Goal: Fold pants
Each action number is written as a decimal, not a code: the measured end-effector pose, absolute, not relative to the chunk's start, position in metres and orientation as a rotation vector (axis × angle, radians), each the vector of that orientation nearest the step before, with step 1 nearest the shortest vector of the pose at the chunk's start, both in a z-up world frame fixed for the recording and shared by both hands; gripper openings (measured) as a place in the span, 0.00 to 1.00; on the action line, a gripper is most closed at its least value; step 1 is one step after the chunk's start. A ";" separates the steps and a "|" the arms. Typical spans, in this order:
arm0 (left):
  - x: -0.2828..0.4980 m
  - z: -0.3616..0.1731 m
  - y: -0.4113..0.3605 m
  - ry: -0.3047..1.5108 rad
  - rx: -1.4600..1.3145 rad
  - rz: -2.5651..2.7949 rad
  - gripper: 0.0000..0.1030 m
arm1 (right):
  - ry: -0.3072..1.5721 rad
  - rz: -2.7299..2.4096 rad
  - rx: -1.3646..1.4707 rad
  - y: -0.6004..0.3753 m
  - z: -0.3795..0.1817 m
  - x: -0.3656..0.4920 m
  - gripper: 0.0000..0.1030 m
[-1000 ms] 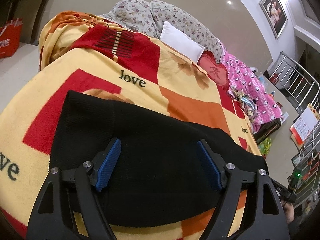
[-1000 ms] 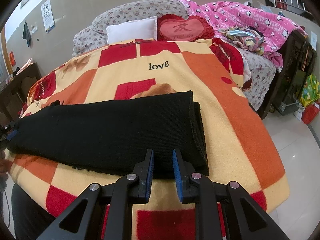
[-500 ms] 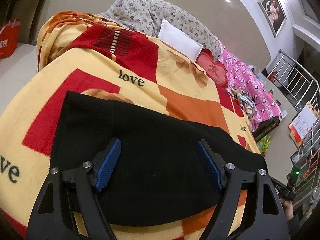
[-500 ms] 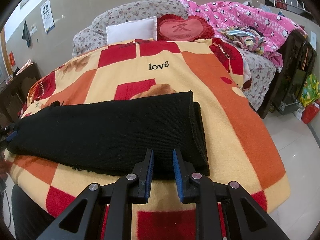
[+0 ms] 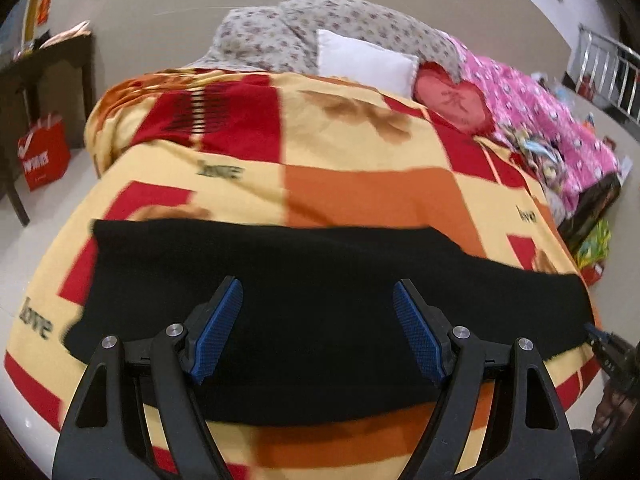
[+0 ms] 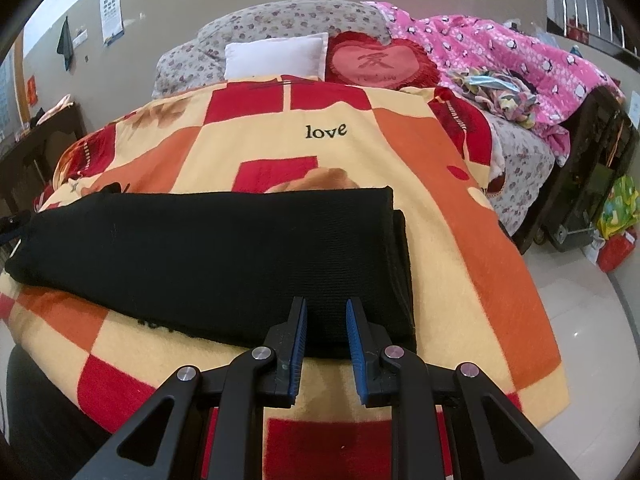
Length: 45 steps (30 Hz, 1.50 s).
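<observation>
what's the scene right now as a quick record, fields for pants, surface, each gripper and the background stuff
pants: black pants folded into a long strip, lying flat across the blanket
surface: red, orange and yellow checked blanket printed with "love", spread on a bed
left gripper: left gripper open wide above the strip, nothing between its pads
right gripper: right gripper at the strip's near edge by its right end, narrow gap, not clamped on the fabric
background: white pillow, red heart cushion, pink quilt

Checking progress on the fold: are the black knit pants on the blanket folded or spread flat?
Folded: the black knit pants lie as one long band on the checked blanket, with a second layer's edge stacked under the right end.
</observation>
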<state>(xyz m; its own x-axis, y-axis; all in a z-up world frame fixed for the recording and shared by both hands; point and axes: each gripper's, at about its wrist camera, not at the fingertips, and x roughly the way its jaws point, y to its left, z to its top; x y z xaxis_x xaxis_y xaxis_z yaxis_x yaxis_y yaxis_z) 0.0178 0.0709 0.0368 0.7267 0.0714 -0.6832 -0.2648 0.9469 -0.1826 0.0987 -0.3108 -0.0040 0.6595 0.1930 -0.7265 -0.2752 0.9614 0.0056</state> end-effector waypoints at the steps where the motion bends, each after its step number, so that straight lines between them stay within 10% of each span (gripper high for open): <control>1: 0.020 0.034 0.059 0.744 -0.256 0.190 0.76 | 0.809 0.270 -0.105 -0.312 -0.004 0.099 0.19; 45: 0.021 0.003 0.030 0.765 -0.186 0.206 0.78 | 0.956 0.267 0.930 -0.414 -0.018 0.078 0.29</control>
<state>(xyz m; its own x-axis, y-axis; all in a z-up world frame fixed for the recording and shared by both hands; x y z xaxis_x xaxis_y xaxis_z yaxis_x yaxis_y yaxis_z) 0.0205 0.0305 0.0028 0.7033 0.1165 -0.7013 -0.2514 0.9635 -0.0921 0.0776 -0.4143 -0.0184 0.5786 0.5721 -0.5814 0.1888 0.5995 0.7778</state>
